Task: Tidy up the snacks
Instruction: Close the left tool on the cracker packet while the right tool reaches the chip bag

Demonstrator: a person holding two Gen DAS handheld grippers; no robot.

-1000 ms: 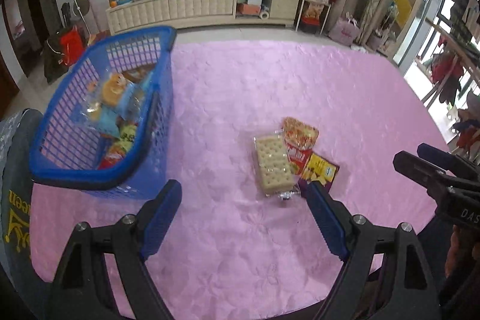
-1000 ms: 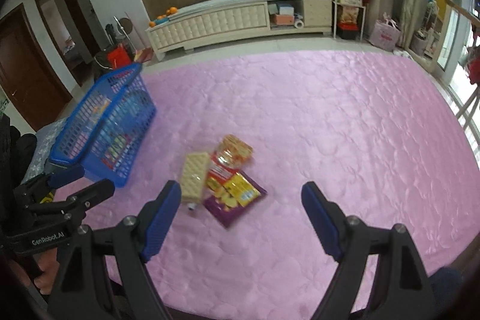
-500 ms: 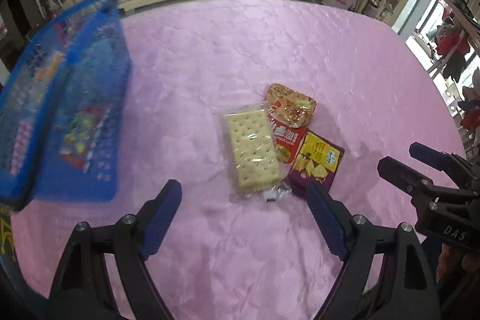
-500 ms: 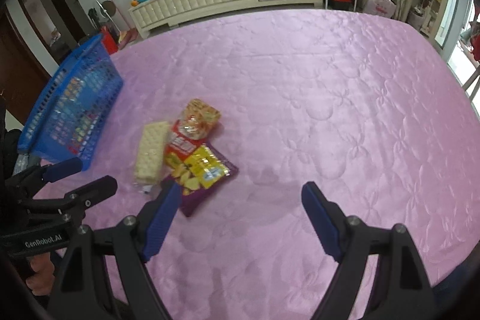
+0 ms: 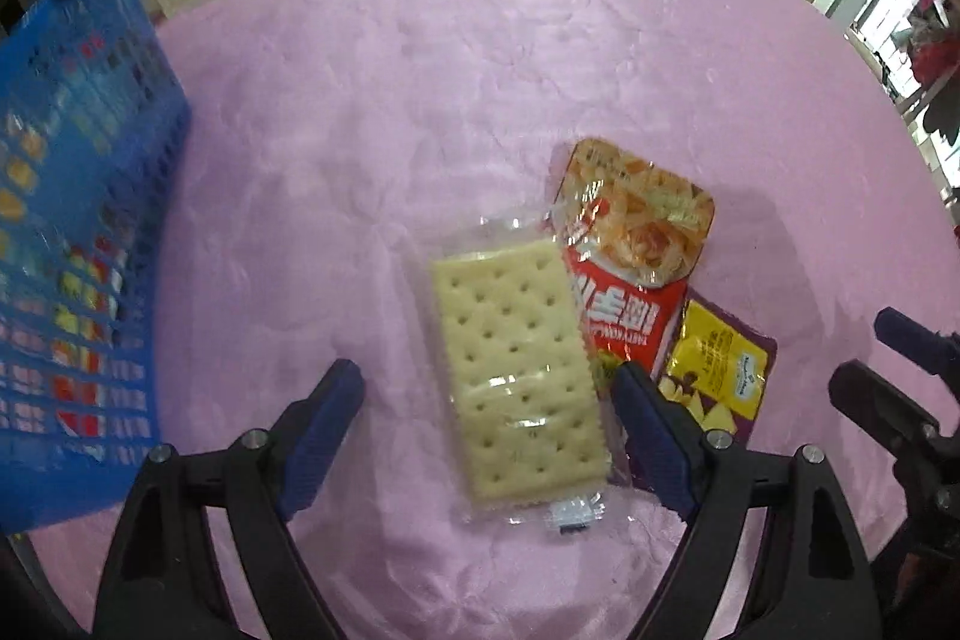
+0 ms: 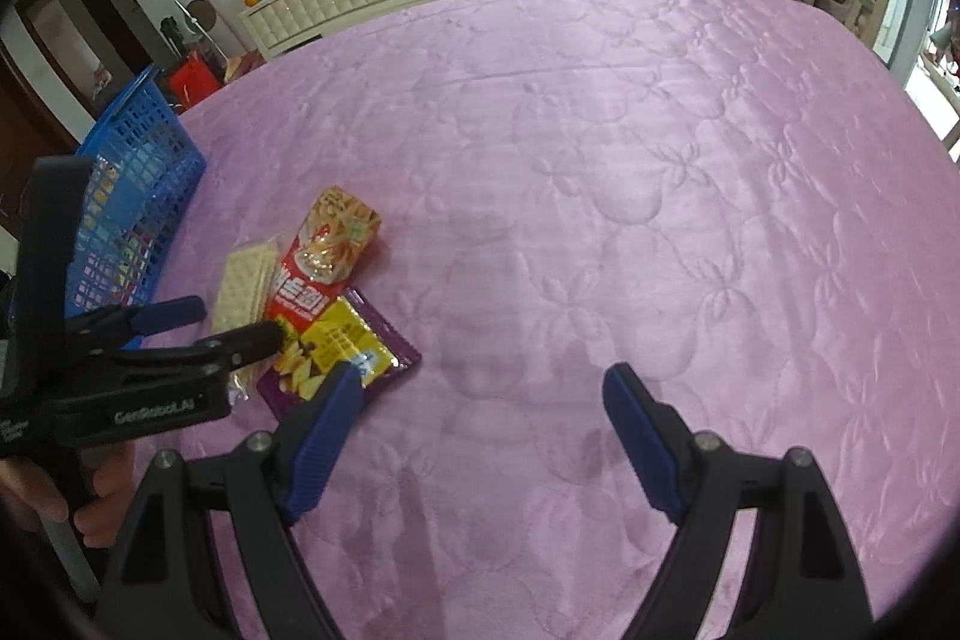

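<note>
You are working over a pink quilted tablecloth (image 6: 600,148) that is filling most of both views. At nine o'clock in the left wrist view the blue basket (image 5: 78,232) is standing with several snacks showing through its mesh; it is blurred, so I cannot name them. Near the middle of that view three packets are lying together: the clear-wrapped cracker pack (image 5: 516,376), the red snack bag (image 5: 630,268) touching its right edge at about one o'clock from it, and the purple-and-yellow chip packet (image 5: 714,370) tucked under the red bag's lower corner.

Your left gripper (image 5: 486,394) is hovering wide apart, straddling the cracker pack's lower half, gripping nothing. Your right gripper (image 6: 480,400) is also spread and empty, waiting over bare cloth at four o'clock from the packets.

For this pick, I would keep lowering squarely so both pads are meeting the long edges together. The right finger (image 5: 651,418) is sitting over the seam with the red bag, so nudge toward nine o'clock or you may be pinching two wrappers. Close gently; crackers probably crack, and the slick film may slip.

The red bag is carrying large white characters that I cannot make out. The left gripper's body is reading "GenRobot.AI" in the right wrist view.
</note>
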